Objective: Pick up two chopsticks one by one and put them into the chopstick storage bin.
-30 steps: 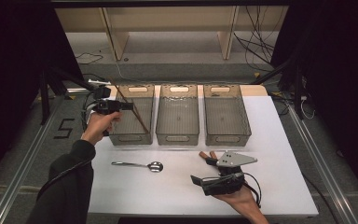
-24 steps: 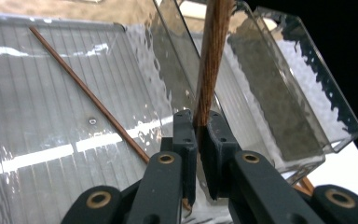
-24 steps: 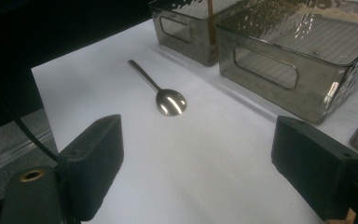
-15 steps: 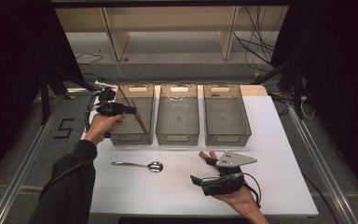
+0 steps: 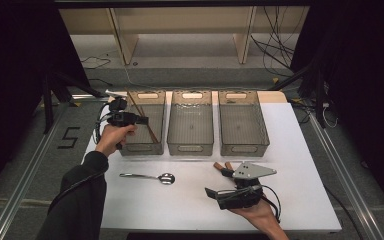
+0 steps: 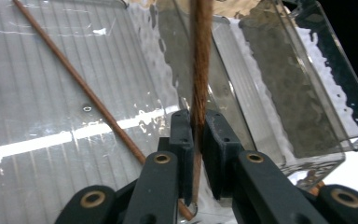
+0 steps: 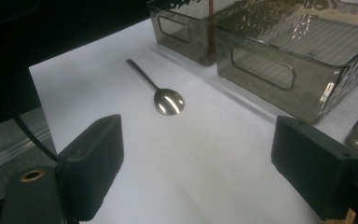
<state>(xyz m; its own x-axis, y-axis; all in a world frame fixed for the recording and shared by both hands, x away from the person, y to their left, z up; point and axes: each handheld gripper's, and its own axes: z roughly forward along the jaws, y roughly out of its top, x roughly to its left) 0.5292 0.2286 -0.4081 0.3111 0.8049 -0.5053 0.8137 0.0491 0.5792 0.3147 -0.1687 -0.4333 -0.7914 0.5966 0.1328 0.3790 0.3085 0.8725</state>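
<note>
Brown wooden chopstick (image 6: 199,70) stands pinched between the black jaws of the left gripper (image 6: 196,135), held over the left smoky clear plastic bin (image 5: 142,122); those jaws have just been easing slightly apart, yet the stick still sits between the pads. A second thin brown chopstick (image 6: 81,91) lies slanted on that bin's ribbed floor. Over the white table (image 5: 290,150), the right gripper (image 7: 198,163) rests near the front edge with its jaws spread wide and nothing between them, facing a shiny metal spoon (image 7: 161,95) lying just beside the bins.

Black hand-held gripper (image 5: 139,119), brass-coloured rivets, grey triangular plate, dark sleeve (image 5: 80,200)
</note>
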